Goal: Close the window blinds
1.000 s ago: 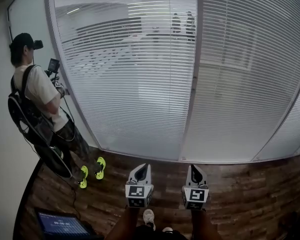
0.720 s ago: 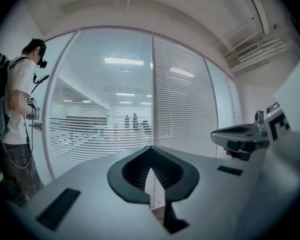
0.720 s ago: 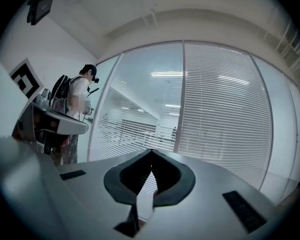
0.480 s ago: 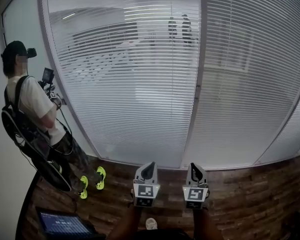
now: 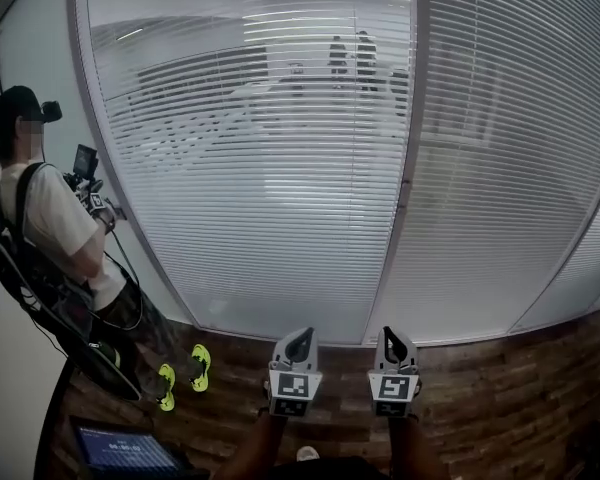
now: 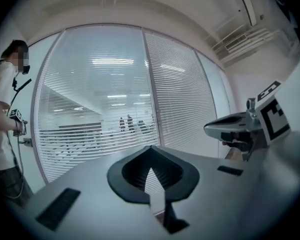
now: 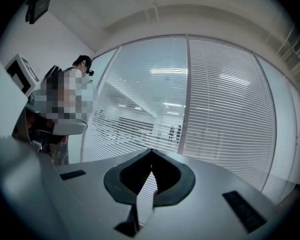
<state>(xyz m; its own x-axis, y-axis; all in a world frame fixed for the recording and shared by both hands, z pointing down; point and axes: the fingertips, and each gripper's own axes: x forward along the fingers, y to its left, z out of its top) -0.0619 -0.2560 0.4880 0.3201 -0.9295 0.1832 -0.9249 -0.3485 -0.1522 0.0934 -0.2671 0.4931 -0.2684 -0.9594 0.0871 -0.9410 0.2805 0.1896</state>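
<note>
Our left hand-held gripper (image 5: 301,340) and right hand-held gripper (image 5: 392,340), bottom centre, are clenched empty; reaching clenched, we could bend slats of the blinds (image 5: 270,168); no control visible.

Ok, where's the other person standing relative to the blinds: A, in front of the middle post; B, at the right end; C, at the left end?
C: the person in the white shirt stands at the left end of the blinds, well left of the middle post.
</note>
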